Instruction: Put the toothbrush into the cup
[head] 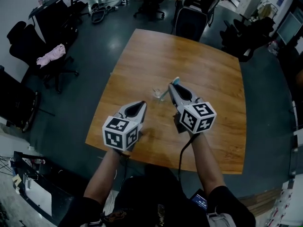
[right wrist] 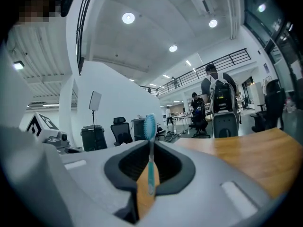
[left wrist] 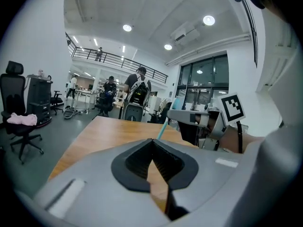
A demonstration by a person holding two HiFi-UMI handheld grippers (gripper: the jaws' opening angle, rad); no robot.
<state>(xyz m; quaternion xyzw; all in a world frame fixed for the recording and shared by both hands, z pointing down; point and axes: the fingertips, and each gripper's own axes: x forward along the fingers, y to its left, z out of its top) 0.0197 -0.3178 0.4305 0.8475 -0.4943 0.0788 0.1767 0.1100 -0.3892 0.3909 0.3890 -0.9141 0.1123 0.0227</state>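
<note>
Right tongs (head: 172,85) clamp the upright toothbrush (right wrist: 150,126) and the left tongs (head: 143,103) sit together, empty, so centre the handle over the clear cup (head: 157,94) mid-frame on the counter (head: 213,79), lower steadily, then release.

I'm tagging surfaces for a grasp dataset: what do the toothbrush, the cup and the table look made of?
The toothbrush: likely plastic, glossy teal handle, pale blue bristles.
The cup: clear, the wood shows through it; glass or plastic, can't tell.
The table: wood or wood-look laminate, warm grain, matte sheen.
</note>
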